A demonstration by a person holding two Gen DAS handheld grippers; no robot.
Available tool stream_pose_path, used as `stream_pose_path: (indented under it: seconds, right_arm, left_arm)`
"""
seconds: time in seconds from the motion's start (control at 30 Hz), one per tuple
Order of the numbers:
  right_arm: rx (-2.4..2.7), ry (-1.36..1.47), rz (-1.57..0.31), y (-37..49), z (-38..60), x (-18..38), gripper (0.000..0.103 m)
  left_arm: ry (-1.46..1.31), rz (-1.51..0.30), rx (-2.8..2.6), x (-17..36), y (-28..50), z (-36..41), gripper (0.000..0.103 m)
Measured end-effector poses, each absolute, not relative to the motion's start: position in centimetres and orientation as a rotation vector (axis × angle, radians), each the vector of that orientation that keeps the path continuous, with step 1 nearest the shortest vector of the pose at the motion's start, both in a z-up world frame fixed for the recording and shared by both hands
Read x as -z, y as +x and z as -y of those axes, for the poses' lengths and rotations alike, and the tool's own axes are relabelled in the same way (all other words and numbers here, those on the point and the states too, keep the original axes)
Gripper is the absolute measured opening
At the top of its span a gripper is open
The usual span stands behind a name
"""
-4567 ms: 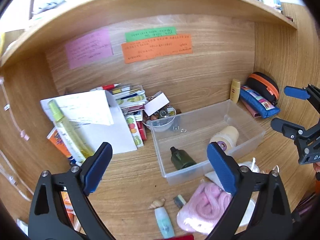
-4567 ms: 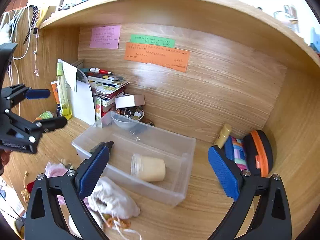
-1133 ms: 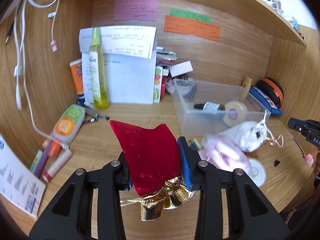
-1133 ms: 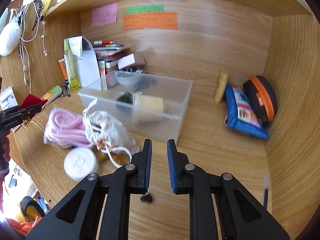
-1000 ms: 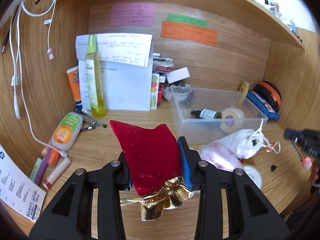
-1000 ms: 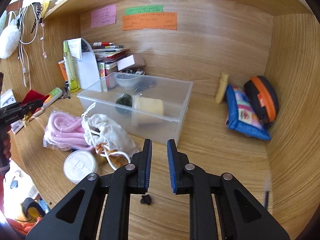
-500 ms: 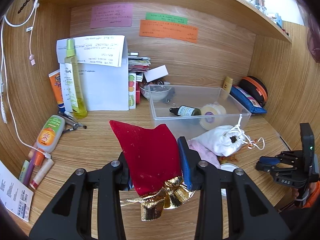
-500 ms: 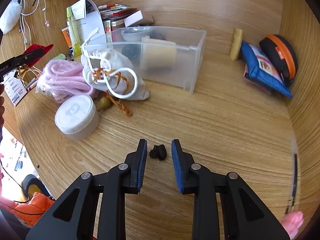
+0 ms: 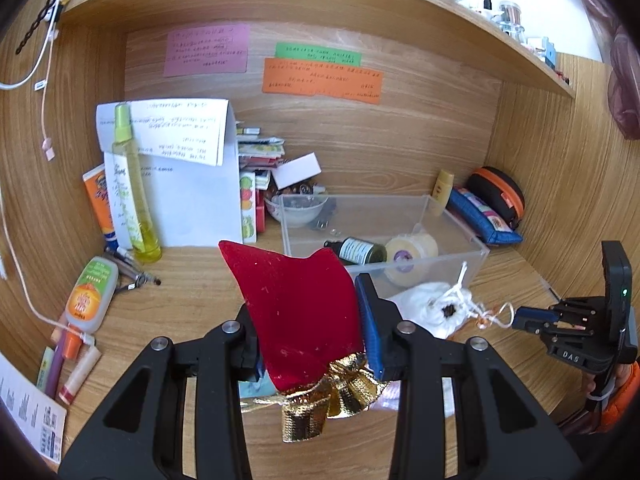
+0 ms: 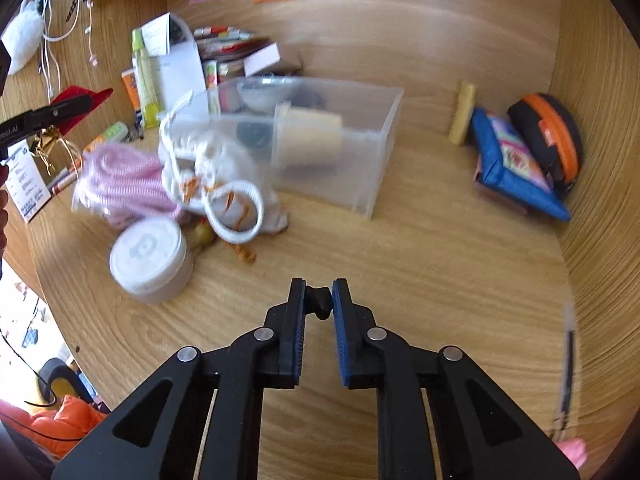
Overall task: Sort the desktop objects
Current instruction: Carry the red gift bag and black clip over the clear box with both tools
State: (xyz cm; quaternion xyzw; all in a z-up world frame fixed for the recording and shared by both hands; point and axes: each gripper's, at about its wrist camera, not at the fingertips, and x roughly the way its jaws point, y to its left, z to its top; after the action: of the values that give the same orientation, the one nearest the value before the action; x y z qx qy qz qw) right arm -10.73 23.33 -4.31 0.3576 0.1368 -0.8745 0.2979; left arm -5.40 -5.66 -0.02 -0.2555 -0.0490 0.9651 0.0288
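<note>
Right wrist view — right claw (image 10: 319, 304) pinching small black piece (image 10: 320, 303) at its tips; left claw (image 9: 308, 320) clamping red pouch (image 9: 296, 312).

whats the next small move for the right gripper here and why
Probably lift straight up a little. The right gripper has its jaws pinched on the small black piece right at the desk surface, so the pick looks made. Next it likely goes to the clear bin, which stands behind it. The left gripper is busy holding the red pouch.
</note>
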Motion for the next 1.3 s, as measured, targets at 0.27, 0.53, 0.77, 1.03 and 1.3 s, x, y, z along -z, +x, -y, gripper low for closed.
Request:
stream_pose_path:
  seconds: [0.27,0.53,0.77,1.03,1.3]
  right_arm:
    - [2.391,0.844,-0.348,-13.0,-23.3,-0.1,0.012]
    - [2.407,0.740,-0.341,-15.1,-21.9,-3.7,0.012]
    - [2.372,0.697,-0.351,-17.4,-19.4,-5.0,0.012]
    - [2.326,0.713,-0.343,-20.1,-16.6,-4.7,0.012]
    - [2.293,0.766,-0.347,-22.9,-13.9,-3.9,0.012]
  left_arm:
    - [-0.767,0.185,-2.911,-1.7,-7.8,5.8,0.036]
    - [-0.749,0.141,-2.897,-3.6,-11.0,5.7,0.036]
    - [-0.750,0.122,-2.881,-4.1,-14.3,5.3,0.036]
    - [-0.802,0.115,-2.840,-3.2,-18.6,5.1,0.036]
    - [-0.902,0.099,-2.781,-1.2,-22.0,5.0,0.036]
